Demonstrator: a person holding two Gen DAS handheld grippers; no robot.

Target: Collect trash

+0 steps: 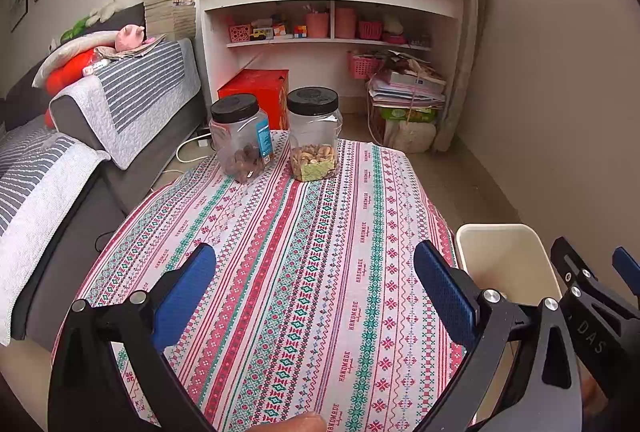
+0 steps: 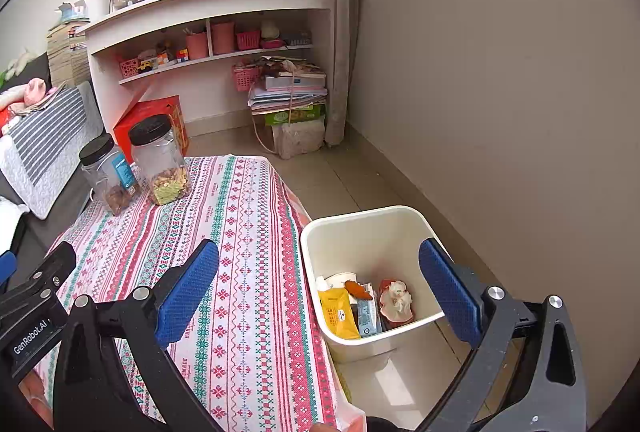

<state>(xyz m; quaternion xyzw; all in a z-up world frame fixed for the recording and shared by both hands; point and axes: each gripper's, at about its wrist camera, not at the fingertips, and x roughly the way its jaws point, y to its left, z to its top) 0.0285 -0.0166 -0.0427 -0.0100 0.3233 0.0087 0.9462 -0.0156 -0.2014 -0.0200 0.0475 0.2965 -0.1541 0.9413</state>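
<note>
Both tools gaped wide and held nothing: the left tool (image 1: 316, 284) over the patterned bench (image 1: 304, 272), the right tool (image 2: 320, 284) above the white bin (image 2: 360, 220) at lower centre, trash (image 2: 364, 306) lying inside.

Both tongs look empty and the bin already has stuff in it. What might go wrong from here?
The two jars are all that stands on the tablecloth, so they might be grabbed as trash though they hold food. The open right tongs hang over the table edge and the bin; a careless swing might knock its rim. A snagged cloth could drag the jars.
</note>
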